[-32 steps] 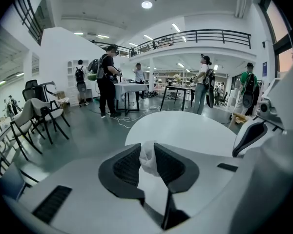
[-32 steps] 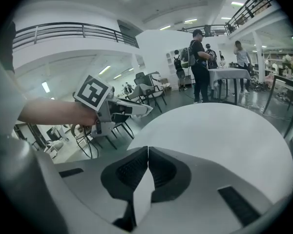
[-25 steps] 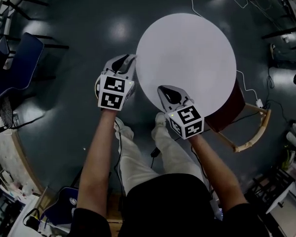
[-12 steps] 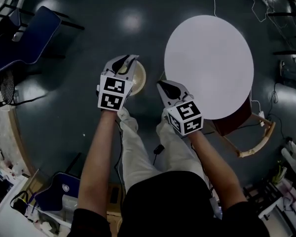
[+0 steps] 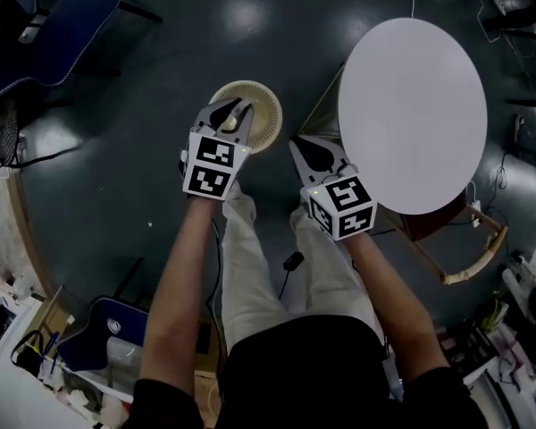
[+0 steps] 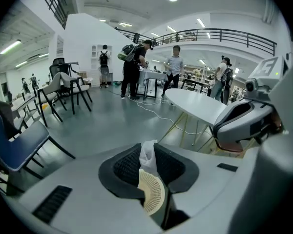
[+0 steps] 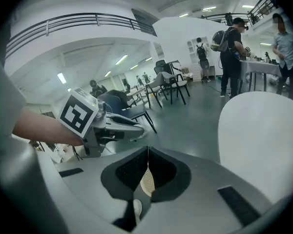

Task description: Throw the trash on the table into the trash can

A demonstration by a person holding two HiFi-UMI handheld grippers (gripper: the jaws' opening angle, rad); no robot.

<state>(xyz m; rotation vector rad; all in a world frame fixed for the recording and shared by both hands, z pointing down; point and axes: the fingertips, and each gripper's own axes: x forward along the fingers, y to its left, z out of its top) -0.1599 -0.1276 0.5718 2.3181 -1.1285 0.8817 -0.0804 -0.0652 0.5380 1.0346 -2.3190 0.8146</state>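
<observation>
Left gripper (image 5: 230, 113) above trash can (image 5: 263, 119), its view alone shows pinched tissue (image 6: 147, 154)

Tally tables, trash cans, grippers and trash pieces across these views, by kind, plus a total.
Round white table: 1
Wicker trash can: 1
Grippers: 2, the left gripper and the right gripper
Trash: 1, a crumpled white paper pinched in the left gripper; the right gripper's jaws are shut on nothing
Total: 5
</observation>
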